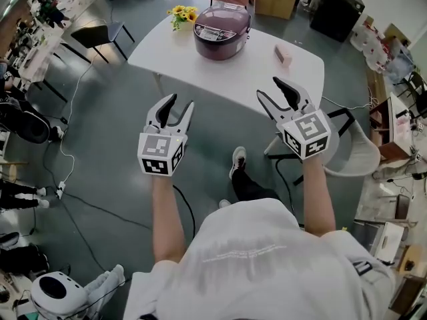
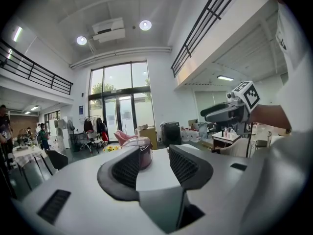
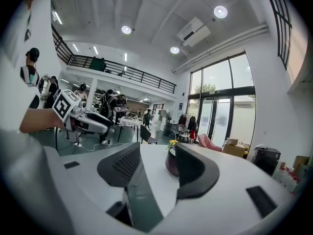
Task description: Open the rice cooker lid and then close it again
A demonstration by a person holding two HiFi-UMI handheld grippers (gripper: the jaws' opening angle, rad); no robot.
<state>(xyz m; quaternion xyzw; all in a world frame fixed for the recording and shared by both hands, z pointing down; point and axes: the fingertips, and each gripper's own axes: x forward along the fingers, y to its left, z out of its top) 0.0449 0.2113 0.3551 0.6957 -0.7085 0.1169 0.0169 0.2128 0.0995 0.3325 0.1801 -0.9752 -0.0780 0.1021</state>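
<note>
The left claw and the right claw are held out side by side in front of the person, both pointing almost level toward a white table. Each claw's jaws stand spread apart. The left and right gripper views show nothing gripped, only the tabletop and distant objects in the gaps between the ribbed pads.

The rice cooker sits on the table ahead of both claws and well apart from them. It lies roughly between the lines the two point along, and its lid is down. In the left gripper view the cooker shows through the gap, partly behind the left jaw. In the right gripper view it shows beside the inner edge of the right jaw.

A bunch of yellow flowers stands just left of the cooker, beyond the left claw. A small pink box lies on the table ahead of the right claw, to the right of the cooker. A dark chair stands further off to the left of the left claw. The person's shoe is on the floor below and between the two claws.
</note>
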